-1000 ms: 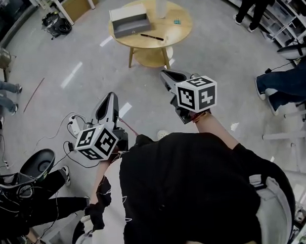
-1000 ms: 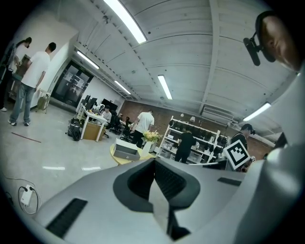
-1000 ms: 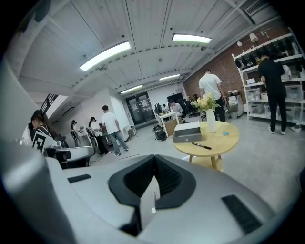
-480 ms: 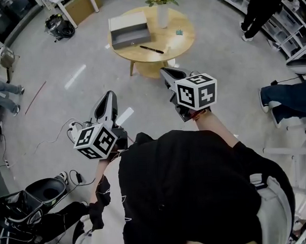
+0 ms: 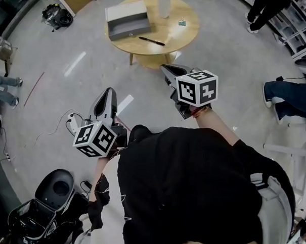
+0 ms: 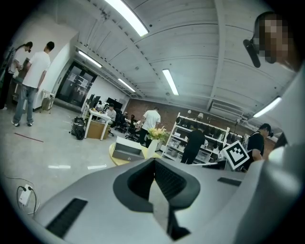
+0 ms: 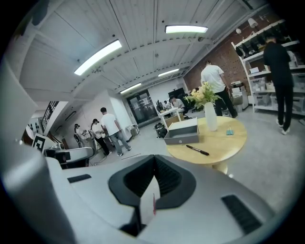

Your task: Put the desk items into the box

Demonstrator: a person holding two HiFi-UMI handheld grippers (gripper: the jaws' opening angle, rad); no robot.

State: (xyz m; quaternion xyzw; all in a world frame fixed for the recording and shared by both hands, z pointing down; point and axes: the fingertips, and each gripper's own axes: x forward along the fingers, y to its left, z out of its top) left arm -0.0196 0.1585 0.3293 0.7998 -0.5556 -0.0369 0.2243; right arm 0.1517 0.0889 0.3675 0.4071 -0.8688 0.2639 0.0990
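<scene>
The left hand-held gripper (image 5: 107, 93) and right hand-held gripper (image 5: 167, 69) are hovering clenched, empty. A grey box (image 5: 127, 20) and black pen (image 5: 152, 41) are lying on the far counter (image 5: 182, 37).

The grey box (image 5: 127, 19), small knob on its front wall, is parked upright on the left part of the round wooden table (image 5: 189, 37). A black pen (image 5: 152, 41) is laid flat near its front, apart from it. A tiny teal item (image 5: 181, 23) is left further right.
</scene>
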